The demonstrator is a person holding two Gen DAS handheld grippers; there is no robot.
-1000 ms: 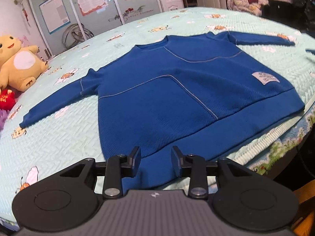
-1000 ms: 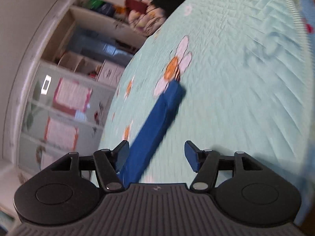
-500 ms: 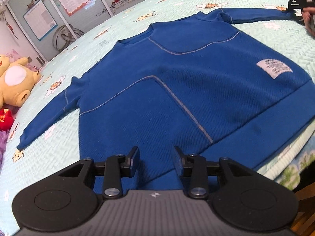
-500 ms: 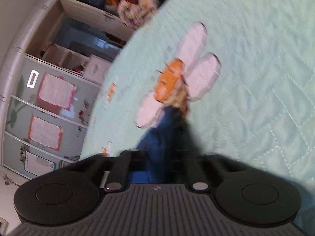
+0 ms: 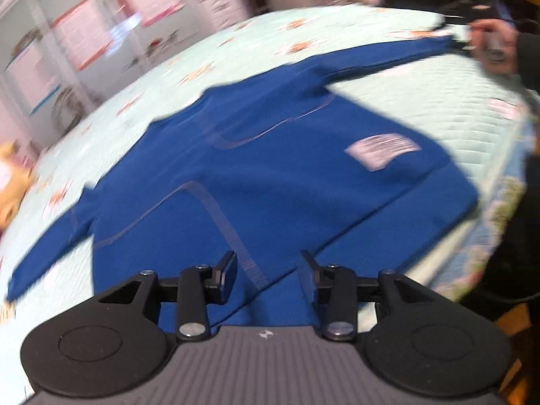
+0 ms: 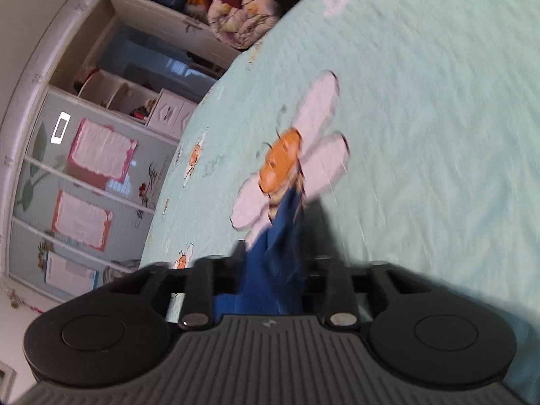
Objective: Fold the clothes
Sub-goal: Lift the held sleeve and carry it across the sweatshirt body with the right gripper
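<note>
The left claw (image 5: 266,271) is standing released, its two fingers spread with a clear gap between them, hovering just above the near hem of the blue sweater (image 5: 270,168). No fabric is lying between these fingers. The right claw (image 6: 270,263) is clenching the cuff of the sweater's sleeve (image 6: 280,243), with blue cloth bunching up between the closed fingers and sticking out beyond them.

In the left wrist view, the sweater is lying front-up and spread flat on the bed (image 5: 455,101). Its hem is running along the near right edge of the bed, and its neckline is pointing toward the far side. A white patch (image 5: 381,148) is showing on the chest toward the right. The left sleeve (image 5: 50,246) is stretching out to the near left, lying flat on the quilt. The other sleeve is reaching to the far right, where a hand (image 5: 492,44) is holding the right claw at the cuff. This view is blurring heavily.

In the right wrist view, a white and orange flower print (image 6: 297,155) on the pale green quilt is sitting just beyond the held cuff. Cupboards with pink-framed posters (image 6: 98,152) are standing at the far left.
</note>
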